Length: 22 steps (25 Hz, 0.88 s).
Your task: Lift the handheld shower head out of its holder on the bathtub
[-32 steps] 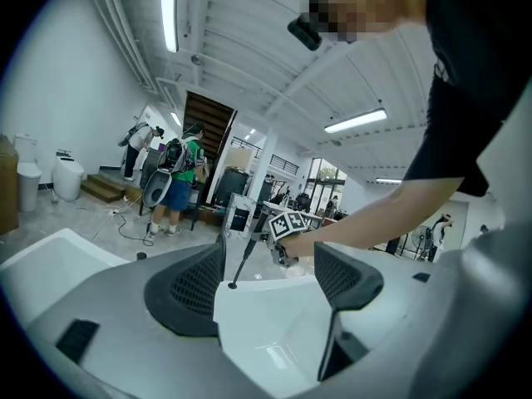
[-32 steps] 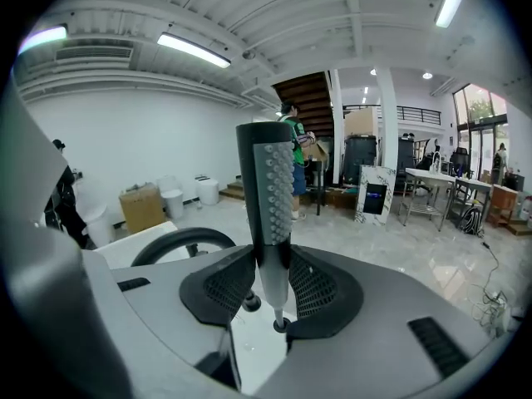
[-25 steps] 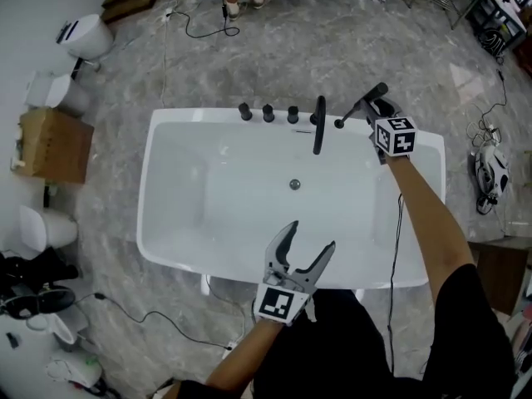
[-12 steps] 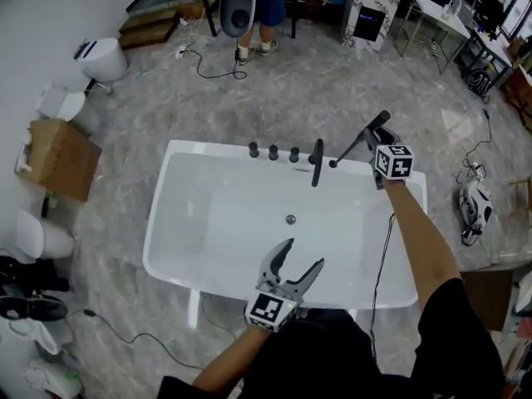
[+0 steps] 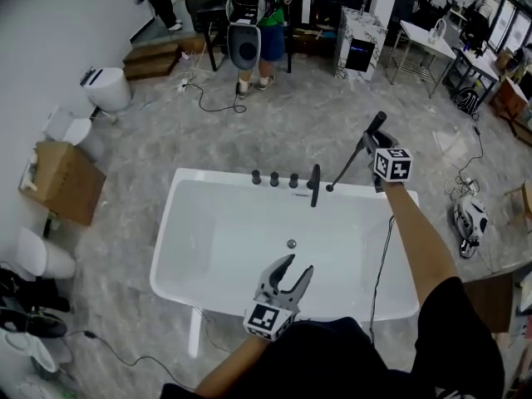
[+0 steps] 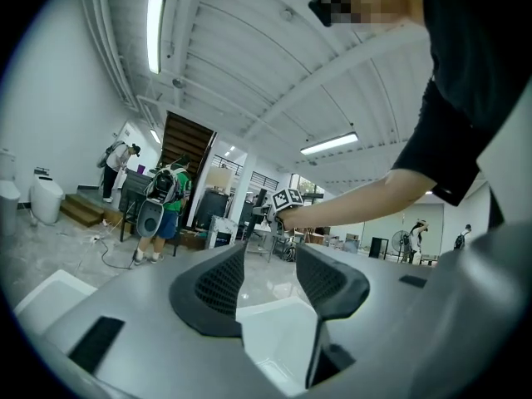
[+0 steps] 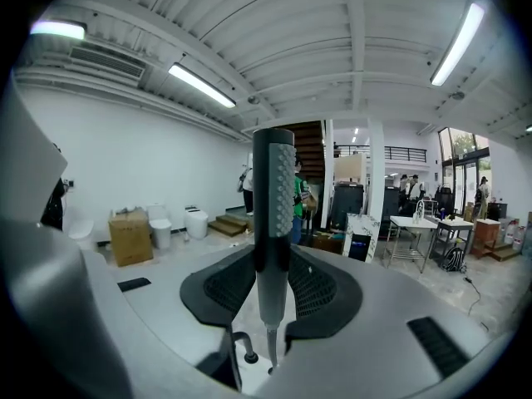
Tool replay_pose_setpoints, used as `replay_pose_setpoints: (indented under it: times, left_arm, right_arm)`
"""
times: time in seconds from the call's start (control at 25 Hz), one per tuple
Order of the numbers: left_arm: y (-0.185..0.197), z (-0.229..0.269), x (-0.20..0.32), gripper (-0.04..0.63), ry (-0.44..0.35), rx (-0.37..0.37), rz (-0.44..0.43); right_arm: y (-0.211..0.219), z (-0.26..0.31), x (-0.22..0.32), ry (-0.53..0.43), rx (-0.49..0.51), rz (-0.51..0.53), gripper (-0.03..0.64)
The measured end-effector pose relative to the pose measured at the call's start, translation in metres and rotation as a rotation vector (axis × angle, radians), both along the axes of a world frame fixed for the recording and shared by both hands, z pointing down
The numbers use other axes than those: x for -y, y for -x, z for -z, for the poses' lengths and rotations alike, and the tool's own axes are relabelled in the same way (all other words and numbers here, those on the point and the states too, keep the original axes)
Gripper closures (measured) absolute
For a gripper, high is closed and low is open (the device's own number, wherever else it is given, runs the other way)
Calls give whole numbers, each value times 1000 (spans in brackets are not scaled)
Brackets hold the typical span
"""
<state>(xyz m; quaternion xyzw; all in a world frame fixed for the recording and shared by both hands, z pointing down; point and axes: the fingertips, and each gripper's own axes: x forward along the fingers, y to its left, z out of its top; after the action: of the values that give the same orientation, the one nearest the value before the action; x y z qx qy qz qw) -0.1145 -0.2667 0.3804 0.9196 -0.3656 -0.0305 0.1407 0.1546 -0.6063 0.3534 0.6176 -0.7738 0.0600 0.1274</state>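
The white bathtub (image 5: 176,223) fills the middle of the head view. The dark handheld shower head (image 5: 356,152) slants up above the tub's far right corner, its lower end (image 5: 330,187) hanging free over the rim. My right gripper (image 5: 371,146) is shut on its handle. In the right gripper view the grey wand (image 7: 273,198) stands upright, clamped between the pads of the right gripper (image 7: 273,285). My left gripper (image 5: 298,264) hovers over the tub's near rim. In its own view the left gripper (image 6: 270,260) has just been closing, and it is still open with nothing between its jaws.
A black spout (image 5: 316,183) and several knobs (image 5: 274,179) line the tub's far rim. A thin dark line (image 5: 385,252) hangs below my right arm. A cardboard box (image 5: 60,181) and toilets (image 5: 108,87) stand at left. A person (image 5: 253,7) and tables (image 5: 432,44) are behind.
My right gripper has risen with the shower head, whose lower end now hangs clear above the tub rim. The left gripper's jaws have narrowed and it has lifted a little.
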Motion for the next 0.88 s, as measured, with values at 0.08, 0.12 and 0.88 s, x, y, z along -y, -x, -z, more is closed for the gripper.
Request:
replay_pose_setpoints:
  times: [0.08, 0.12, 0.88]
  left_arm:
    - [4, 6, -2, 426, -9, -7, 6]
    - [7, 9, -3, 433, -13, -8, 6]
    - [18, 30, -1, 574, -55, 65, 90]
  right_arm:
    - [-1, 13, 1, -17, 3, -3, 505]
    - [-1, 19, 1, -22, 2, -5, 505]
    - [-6, 75, -5, -82, 5, 9, 505]
